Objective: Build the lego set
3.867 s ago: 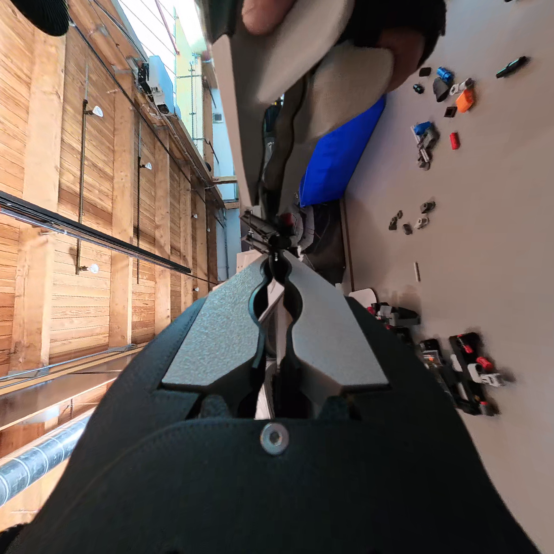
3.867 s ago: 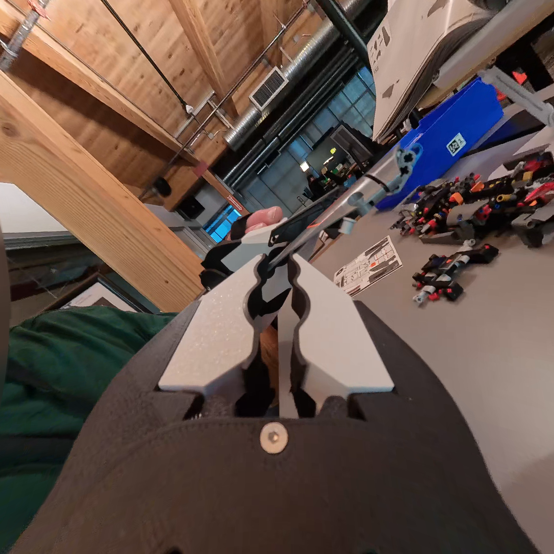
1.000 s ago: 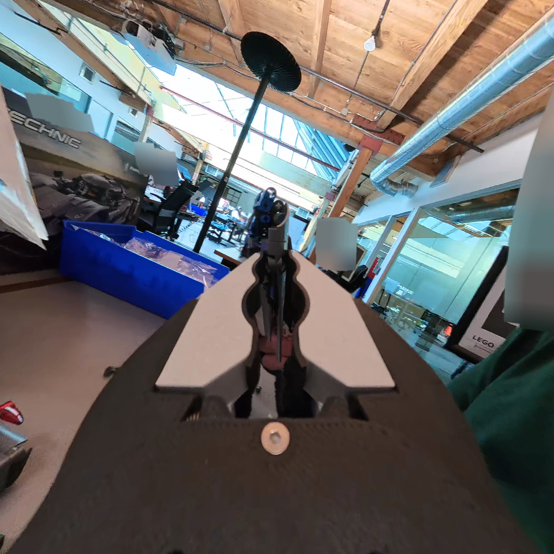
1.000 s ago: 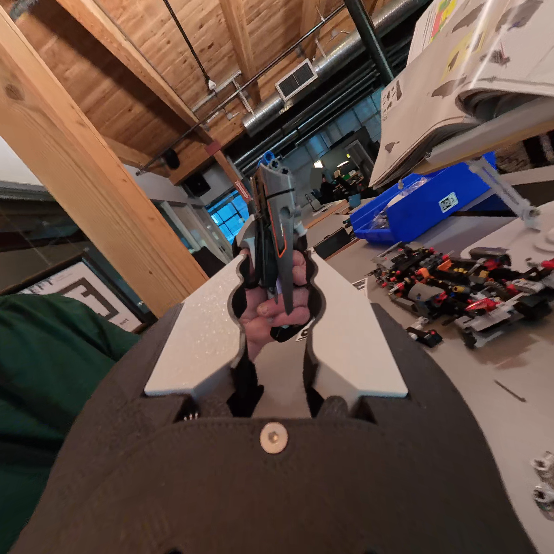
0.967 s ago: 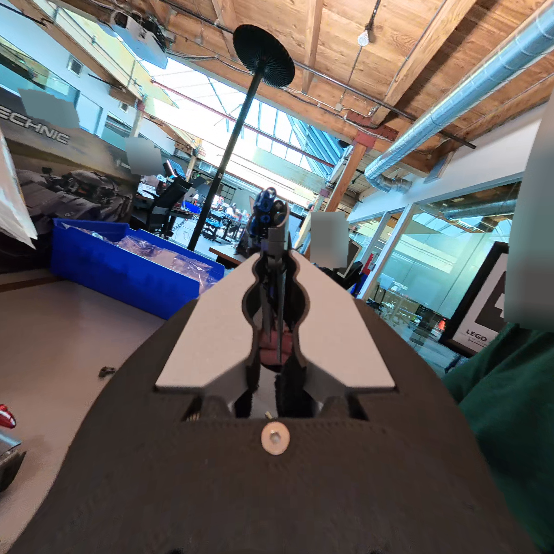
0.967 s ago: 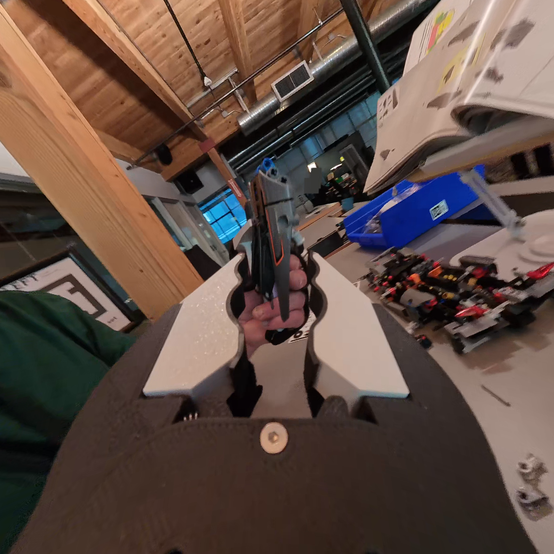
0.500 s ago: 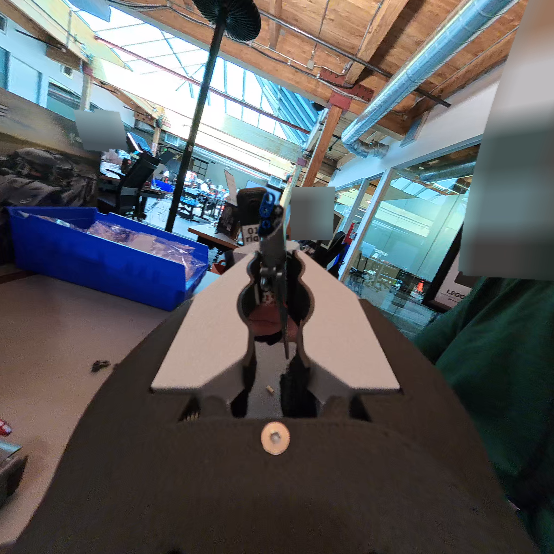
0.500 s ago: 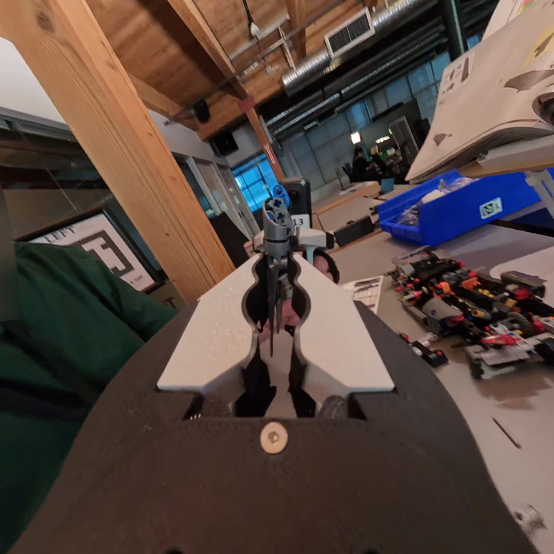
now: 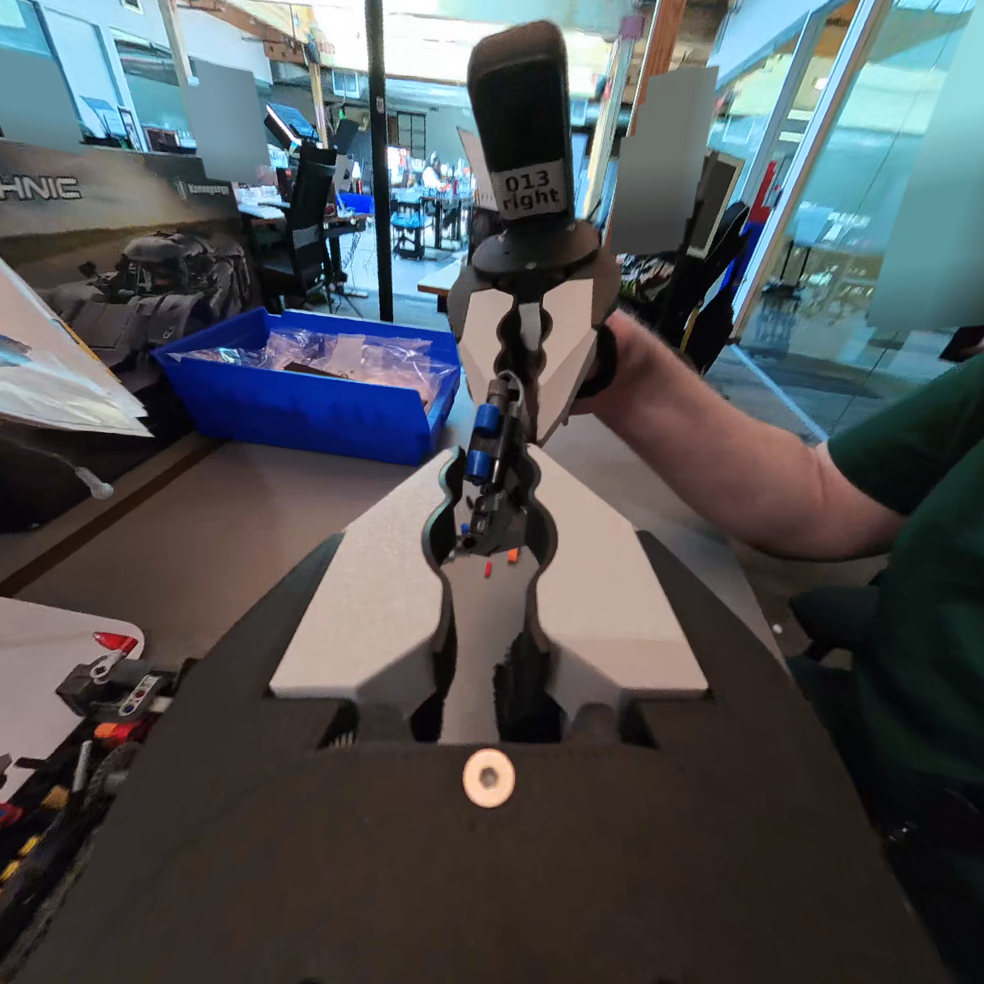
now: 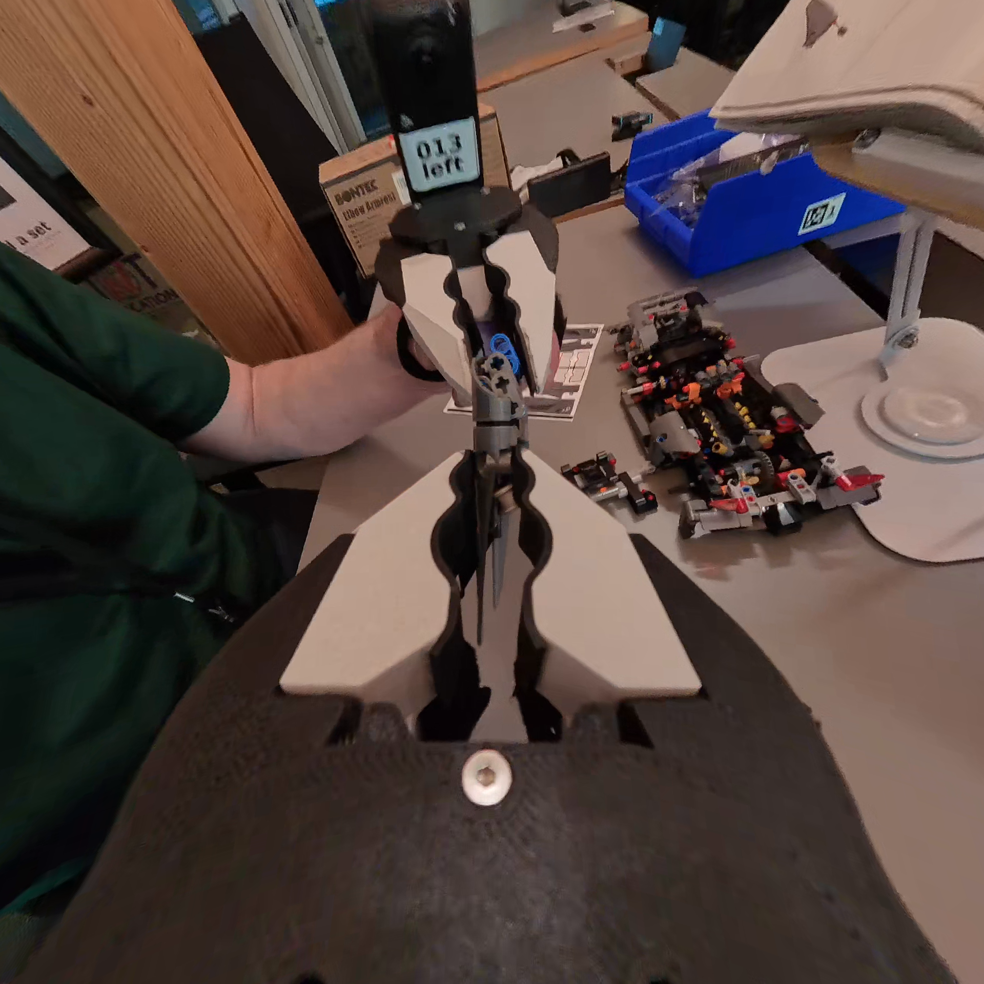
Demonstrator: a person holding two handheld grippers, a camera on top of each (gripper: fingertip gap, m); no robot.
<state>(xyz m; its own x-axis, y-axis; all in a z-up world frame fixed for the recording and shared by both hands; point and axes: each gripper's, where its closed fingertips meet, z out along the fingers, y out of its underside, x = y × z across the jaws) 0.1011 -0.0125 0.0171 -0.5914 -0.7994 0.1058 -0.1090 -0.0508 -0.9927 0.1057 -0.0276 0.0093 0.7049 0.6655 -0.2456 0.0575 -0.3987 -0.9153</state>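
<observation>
A slim grey and black lego sub-assembly [image 9: 500, 426] with blue pins hangs in the air between both grippers, above the grey table. My left gripper [image 9: 491, 458] has its tips closed around the blue-pin end. My right gripper [image 10: 495, 458] is shut on the grey bladed end of the same sub-assembly [image 10: 498, 426]. The two grippers face each other tip to tip. The right gripper [image 9: 519, 404] shows opposite in the left wrist view, and the left gripper [image 10: 503, 383] in the right wrist view. The part inside each jaw is partly hidden.
A large lego car chassis [image 10: 719, 426] and a small black sub-assembly [image 10: 607, 479] lie on the table to the right. A blue bin [image 10: 745, 213] stands at the back, also in the left wrist view [image 9: 319, 394]. An instruction booklet [image 10: 852, 80] rests on a stand [image 10: 932, 426]. A sticker sheet [image 10: 575, 372] lies behind the grippers. A person's forearm [image 9: 745, 468] reaches in. My two grippers' fingertips are within a few centimetres of each other.
One second ago the right gripper was open around the sub-assembly; it has since shut on it. Both grippers have tilted down from the ceiling towards the table, still holding the piece.
</observation>
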